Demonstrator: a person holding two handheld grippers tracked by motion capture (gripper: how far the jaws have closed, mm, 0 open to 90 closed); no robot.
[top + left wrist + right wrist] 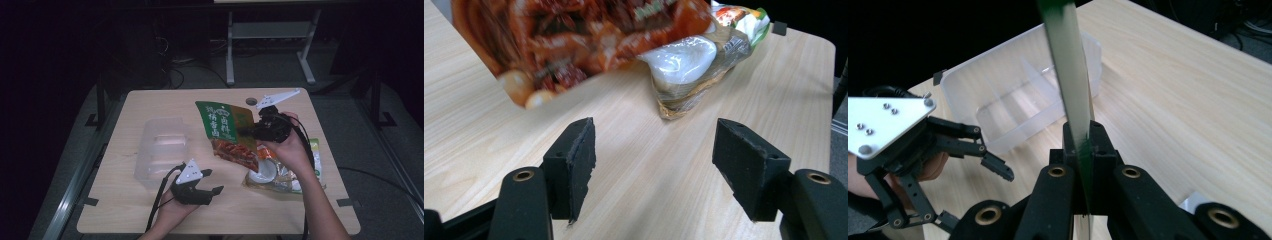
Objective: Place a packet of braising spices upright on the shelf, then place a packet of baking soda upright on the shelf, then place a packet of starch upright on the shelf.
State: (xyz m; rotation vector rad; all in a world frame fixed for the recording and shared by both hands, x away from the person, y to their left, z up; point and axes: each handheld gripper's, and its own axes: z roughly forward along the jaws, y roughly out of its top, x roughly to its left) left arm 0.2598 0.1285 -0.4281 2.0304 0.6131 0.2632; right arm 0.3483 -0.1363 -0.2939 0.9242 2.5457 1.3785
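My right hand-held gripper [252, 131] is clamped on the edge of the green seasoning packet [227, 132], held tilted above the counter [125, 205]; in the right gripper view the packet [1068, 85] runs edge-on between the pressed pads. My left hand-held gripper [212, 181] rests low near the counter's near edge, jaws apart with nothing between them. The left gripper view shows bare wood ahead and a second snack bag [696, 65] lying flat beyond. The clear plastic bin [161, 150] sits just beyond my left hand, with free room around it.
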